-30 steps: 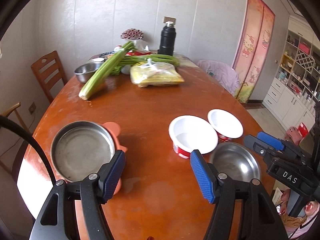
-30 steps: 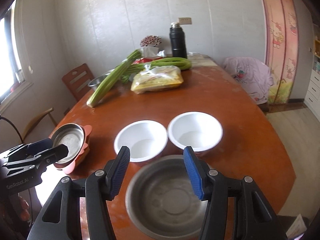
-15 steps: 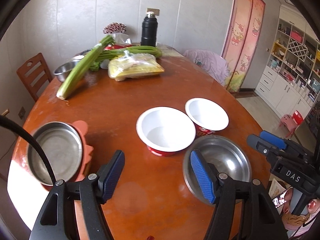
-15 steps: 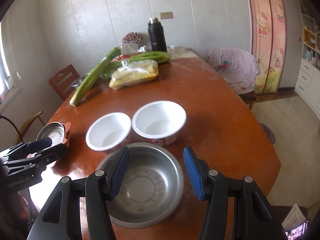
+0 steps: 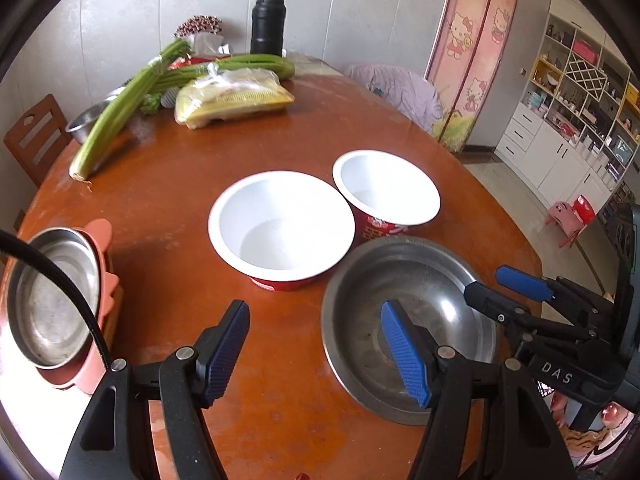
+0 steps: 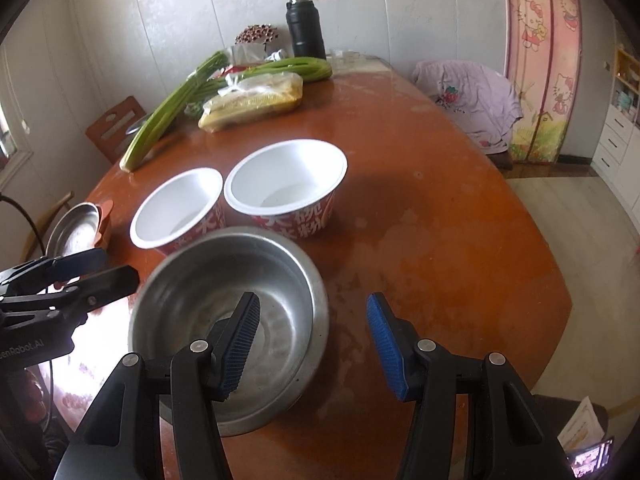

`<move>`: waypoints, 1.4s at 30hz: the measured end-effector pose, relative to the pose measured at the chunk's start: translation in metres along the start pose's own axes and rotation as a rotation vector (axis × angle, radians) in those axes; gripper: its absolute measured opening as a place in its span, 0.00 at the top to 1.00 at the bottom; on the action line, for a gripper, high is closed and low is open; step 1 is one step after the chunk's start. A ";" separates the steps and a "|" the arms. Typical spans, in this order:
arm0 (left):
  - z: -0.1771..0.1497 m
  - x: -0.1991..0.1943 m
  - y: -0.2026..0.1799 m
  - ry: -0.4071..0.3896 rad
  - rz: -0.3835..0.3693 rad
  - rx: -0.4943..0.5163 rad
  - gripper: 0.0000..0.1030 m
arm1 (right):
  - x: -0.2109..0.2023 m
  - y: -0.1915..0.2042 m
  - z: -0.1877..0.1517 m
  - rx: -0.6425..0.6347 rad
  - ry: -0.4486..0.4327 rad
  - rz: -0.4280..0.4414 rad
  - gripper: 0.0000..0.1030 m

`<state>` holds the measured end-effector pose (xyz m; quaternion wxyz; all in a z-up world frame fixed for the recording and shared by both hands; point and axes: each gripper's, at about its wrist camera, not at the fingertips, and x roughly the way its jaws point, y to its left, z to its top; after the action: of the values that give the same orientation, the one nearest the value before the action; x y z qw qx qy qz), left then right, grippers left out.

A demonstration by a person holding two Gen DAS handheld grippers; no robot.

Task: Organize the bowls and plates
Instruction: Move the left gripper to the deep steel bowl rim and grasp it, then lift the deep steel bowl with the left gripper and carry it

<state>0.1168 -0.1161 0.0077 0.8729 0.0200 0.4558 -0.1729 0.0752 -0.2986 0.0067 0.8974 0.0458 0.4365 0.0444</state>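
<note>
While both claws hover over the wooden table (image 5: 280, 380), neither pinches anything: left gripper (image 5: 316, 354) spread above bare wood, right gripper (image 6: 312, 346) spread with its left pad over the steel bowl (image 6: 224, 320), not touching that I can tell. Steel bowl empty, near edge. Just behind it two white paper bowls (image 5: 282, 226) (image 5: 386, 194), side by side, both empty. Far left, a second steel dish (image 5: 48, 300) sits nested in pink plates (image 5: 106, 300), empty too.
</note>
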 end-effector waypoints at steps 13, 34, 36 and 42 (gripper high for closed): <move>-0.006 0.033 -0.011 0.085 -0.020 0.008 0.34 | 0.024 0.000 -0.007 -0.022 0.039 0.014 0.54; -0.015 0.034 -0.028 0.098 -0.077 0.032 0.45 | 0.020 0.011 -0.013 -0.051 0.050 0.070 0.65; -0.015 0.029 -0.027 0.088 -0.072 0.034 0.45 | 0.014 0.014 -0.014 -0.062 0.036 0.074 0.65; -0.019 0.012 -0.017 0.062 -0.049 0.023 0.45 | -0.002 0.032 -0.017 -0.096 0.011 0.091 0.65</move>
<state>0.1028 -0.1317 -0.0109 0.8536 0.0240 0.4809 -0.1987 0.0591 -0.2662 0.0019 0.8933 0.0221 0.4361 0.1063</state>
